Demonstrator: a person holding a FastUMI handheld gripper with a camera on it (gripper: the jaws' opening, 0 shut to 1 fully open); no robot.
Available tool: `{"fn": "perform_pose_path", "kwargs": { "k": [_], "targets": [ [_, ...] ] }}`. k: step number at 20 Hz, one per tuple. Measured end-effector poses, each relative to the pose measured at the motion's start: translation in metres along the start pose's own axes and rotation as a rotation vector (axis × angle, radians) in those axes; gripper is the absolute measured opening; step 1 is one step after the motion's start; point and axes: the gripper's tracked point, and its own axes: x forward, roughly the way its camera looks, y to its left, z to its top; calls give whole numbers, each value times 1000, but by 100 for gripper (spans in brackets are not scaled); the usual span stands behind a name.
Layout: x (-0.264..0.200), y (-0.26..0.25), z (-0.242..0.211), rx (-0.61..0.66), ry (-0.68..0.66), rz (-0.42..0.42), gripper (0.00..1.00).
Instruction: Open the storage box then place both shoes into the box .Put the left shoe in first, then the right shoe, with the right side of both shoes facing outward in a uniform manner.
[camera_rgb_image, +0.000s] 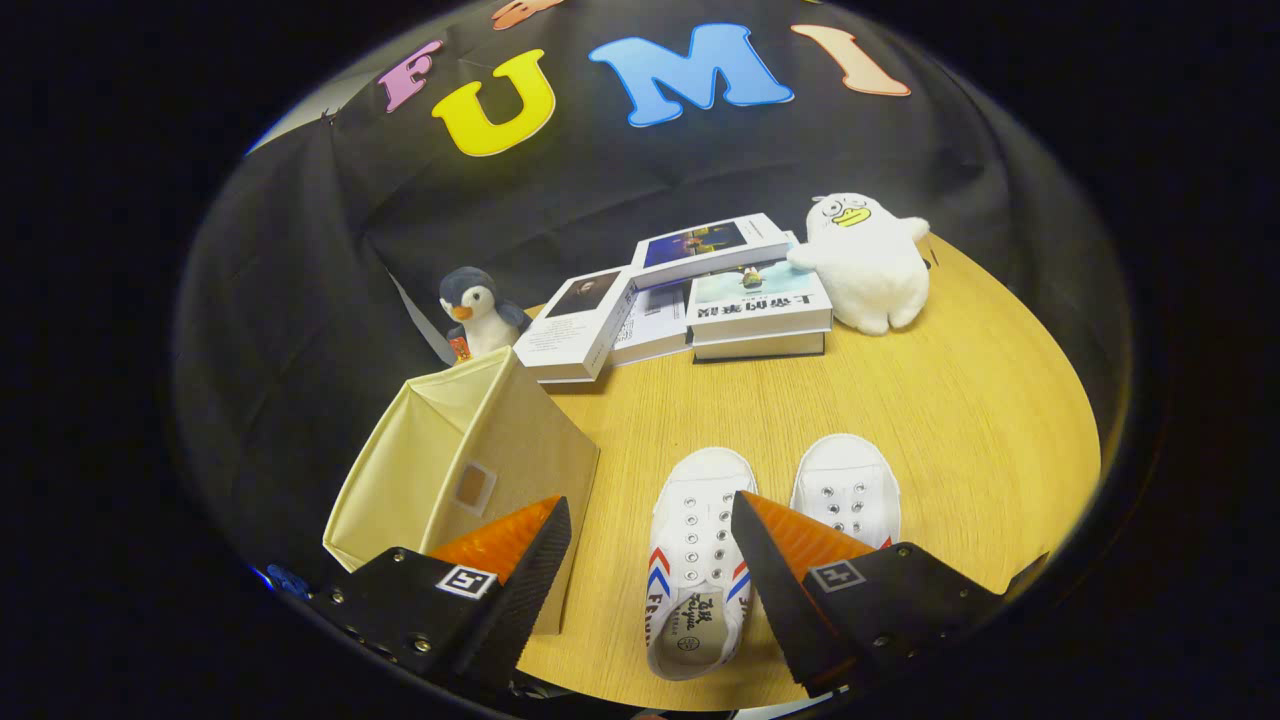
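A beige fabric storage box (470, 455) stands on the round wooden table (950, 400), its flap up and its pale inside showing. Two white lace-less canvas shoes lie side by side, toes pointing away. The left shoe (695, 545) with red and blue chevrons lies between my fingers, below them. The right shoe (848, 480) is partly covered by the right finger (790, 560). My gripper (650, 515) is open and holds nothing. Its left finger (510, 550) hangs over the box's near corner.
Beyond the shoes lie several books (700, 295) in a loose stack. A white duck plush (868, 262) stands to their right, a small penguin plush (478, 310) behind the box. The table edge curves close on the right and near side.
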Motion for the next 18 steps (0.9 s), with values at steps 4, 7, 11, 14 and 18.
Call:
{"fn": "perform_pose_path", "kwargs": {
  "k": [4,7,11,14,18],
  "targets": [
    [11,-14,-16,37,59,-14,97],
    [19,-25,-30,42,99,-34,97],
    [31,-32,-52,87,164,-39,97],
    [36,-37,-63,136,197,-42,91],
    [42,-41,-65,178,212,-48,85]
  ]
}}
